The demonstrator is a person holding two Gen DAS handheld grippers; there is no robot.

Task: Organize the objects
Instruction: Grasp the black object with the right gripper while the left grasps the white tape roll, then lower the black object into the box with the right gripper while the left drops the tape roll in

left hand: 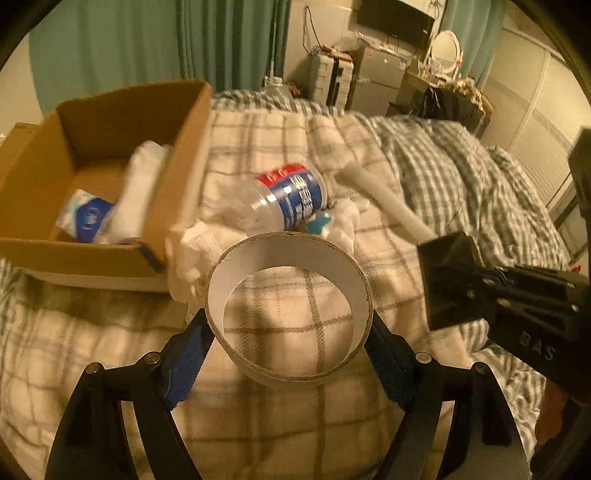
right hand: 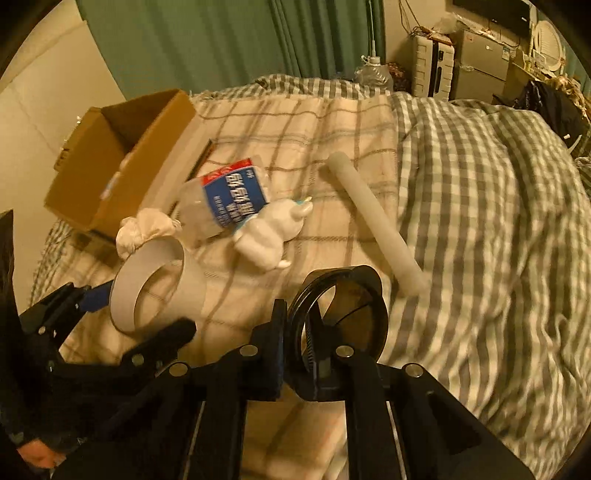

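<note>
Holding a cardboard ring (left hand: 288,314) pinched in our left gripper (left hand: 290,332) above the bed (left hand: 461,177), our right gripper (right hand: 295,347) clamped on a black round thing (right hand: 343,310), box (left hand: 110,173), bottle (left hand: 288,195) nearby

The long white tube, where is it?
The long white tube lies slantwise on the bed, right of the toy and plastic bottle.

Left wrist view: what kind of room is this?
Almost certainly a bedroom in a home. The work surface is a bed with a plaid blanket and a checked duvet; green curtains hang behind, and a vanity mirror stands beside a wall-mounted TV.
</note>
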